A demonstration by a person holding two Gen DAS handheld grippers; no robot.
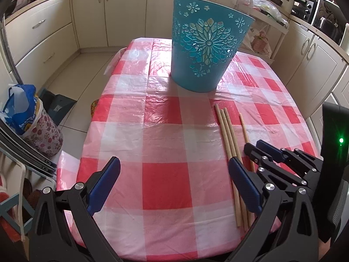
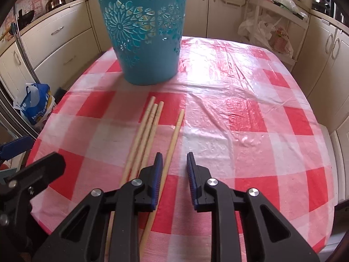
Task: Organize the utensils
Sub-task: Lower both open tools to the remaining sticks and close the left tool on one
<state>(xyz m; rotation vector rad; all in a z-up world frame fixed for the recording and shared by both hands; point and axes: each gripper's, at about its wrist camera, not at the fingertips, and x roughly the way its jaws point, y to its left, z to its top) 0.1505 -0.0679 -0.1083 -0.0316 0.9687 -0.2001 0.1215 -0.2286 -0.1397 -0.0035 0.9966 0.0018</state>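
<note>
Four wooden chopsticks (image 2: 152, 131) flat on the checkered table (image 2: 240, 109) near the teal bucket (image 2: 144, 32), both tools (image 1: 174, 183) (image 2: 174, 163) released, nothing gripped

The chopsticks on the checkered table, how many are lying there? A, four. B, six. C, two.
A: three chopsticks lie bunched together and a fourth chopstick lies apart beside them, in front of the blue bucket.
</note>
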